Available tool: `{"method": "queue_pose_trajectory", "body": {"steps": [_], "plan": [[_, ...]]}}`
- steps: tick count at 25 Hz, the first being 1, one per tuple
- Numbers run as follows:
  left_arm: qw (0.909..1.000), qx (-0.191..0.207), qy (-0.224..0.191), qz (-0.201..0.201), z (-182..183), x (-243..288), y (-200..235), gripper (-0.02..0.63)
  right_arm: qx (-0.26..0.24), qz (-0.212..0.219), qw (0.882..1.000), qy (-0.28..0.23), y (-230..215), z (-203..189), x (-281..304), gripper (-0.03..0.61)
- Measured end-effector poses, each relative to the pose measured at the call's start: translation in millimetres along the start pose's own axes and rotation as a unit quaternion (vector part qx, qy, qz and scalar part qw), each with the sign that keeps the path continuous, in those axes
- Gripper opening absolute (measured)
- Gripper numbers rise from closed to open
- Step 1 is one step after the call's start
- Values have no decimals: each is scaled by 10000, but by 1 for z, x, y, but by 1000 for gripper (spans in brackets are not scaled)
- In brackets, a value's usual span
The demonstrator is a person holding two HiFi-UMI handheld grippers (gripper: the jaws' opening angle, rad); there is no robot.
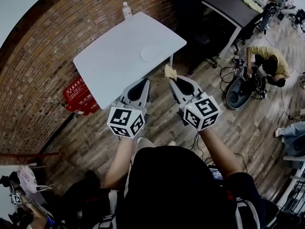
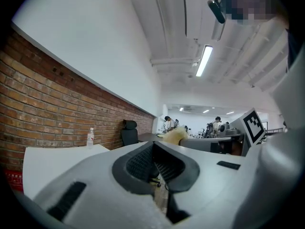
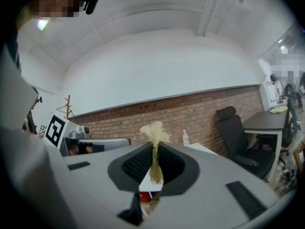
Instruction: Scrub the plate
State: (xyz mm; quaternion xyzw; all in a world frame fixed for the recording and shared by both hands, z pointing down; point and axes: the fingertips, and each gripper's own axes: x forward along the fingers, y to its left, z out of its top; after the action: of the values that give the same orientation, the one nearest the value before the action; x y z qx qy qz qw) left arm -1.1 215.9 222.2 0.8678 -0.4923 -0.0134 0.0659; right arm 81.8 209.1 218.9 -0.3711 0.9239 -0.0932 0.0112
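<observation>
A white plate [image 1: 153, 53] lies on the white table [image 1: 109, 56], toward its right side. Both grippers are held level in the air, just short of the table's near edge. My left gripper [image 1: 143, 83] [image 2: 155, 144] is shut, with nothing between its jaws. My right gripper [image 1: 172, 79] [image 3: 153, 149] is shut on a yellowish sponge [image 1: 170, 72] [image 3: 154, 133], whose frayed end sticks out past the tips. The sponge [image 2: 174, 136] also shows in the left gripper view, beside the right gripper's marker cube [image 2: 254, 124]. The plate is not visible in either gripper view.
A clear bottle [image 1: 127, 9] [image 2: 90, 137] [image 3: 185, 137] stands at the table's far corner by the brick wall. A red box [image 1: 78, 97] sits on the floor left of the table. At the right are a black chair [image 1: 190, 13], a dark desk [image 1: 228, 4] and a person [image 1: 267, 61] crouching on the floor.
</observation>
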Motion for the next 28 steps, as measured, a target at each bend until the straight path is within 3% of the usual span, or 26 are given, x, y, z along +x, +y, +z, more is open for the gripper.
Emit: {"method": "queue_pose_trajectory", "body": {"steps": [9,28], "plan": [[9999,103,52,81,-5,-2,-21,18,67,61,10000,-39,-7,-6,-20,41],[9999,35,112,81,-4,45,19,18,117,18,9999,-15,-39,-1,27,41]]}}
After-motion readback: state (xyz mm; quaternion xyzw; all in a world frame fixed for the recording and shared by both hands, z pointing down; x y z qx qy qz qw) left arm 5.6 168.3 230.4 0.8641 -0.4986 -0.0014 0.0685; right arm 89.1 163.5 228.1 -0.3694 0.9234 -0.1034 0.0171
